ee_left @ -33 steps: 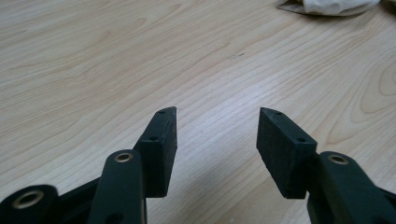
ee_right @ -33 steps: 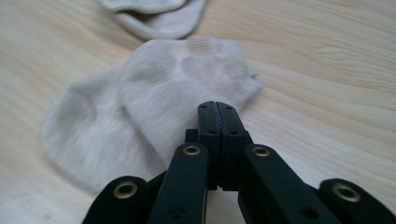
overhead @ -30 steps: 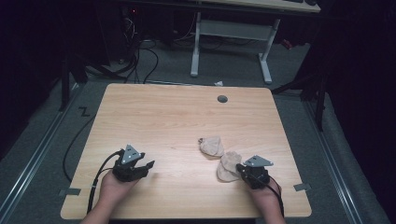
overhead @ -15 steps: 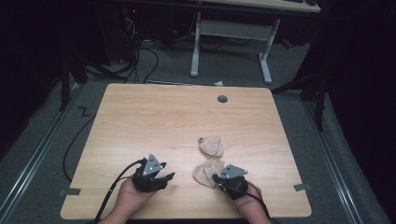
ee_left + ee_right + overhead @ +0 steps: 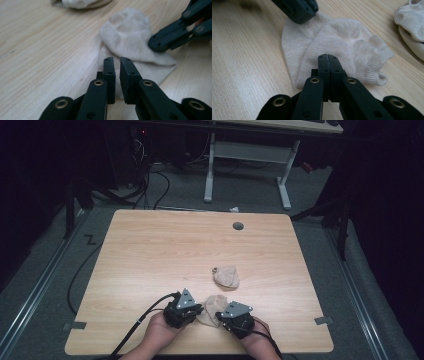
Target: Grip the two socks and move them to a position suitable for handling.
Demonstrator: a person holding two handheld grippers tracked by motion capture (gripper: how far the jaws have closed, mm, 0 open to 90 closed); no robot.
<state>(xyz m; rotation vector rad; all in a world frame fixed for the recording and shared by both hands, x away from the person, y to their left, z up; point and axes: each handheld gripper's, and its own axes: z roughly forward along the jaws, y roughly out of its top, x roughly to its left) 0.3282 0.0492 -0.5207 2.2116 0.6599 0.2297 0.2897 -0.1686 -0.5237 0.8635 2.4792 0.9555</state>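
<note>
A pale wooden table [image 5: 150, 250] is seen from above in a dark room; a person's two hands reach in from the near edge, each holding a black two-jaw gripper. The left gripper [image 5: 183, 309] and the right gripper [image 5: 235, 316] sit close together near the front edge, and between them lies a small beige sock [image 5: 209, 308], flat on the wood; a second beige sock [image 5: 226, 276], bunched up, lies a little farther back, apart from the first. A small round hole [image 5: 238, 226] shows near the table's far edge; black cables trail from both grippers toward the person.

In the left gripper view, the left gripper's [image 5: 117, 62] jaws stand slightly apart with a narrow gap, their tips at the near edge of the sock [image 5: 130, 40]; whether any fabric sits between them is hard to say, as the cloth looks to lie just under and beyond the tips; the other gripper's jaws press on the sock's right side.

In the right gripper view, the right gripper's [image 5: 328, 60] jaws are pressed fully together over the sock's [image 5: 342, 47] near edge, apparently pinching the fabric; the bunched sock [image 5: 410, 27] lies at the upper right.
</note>
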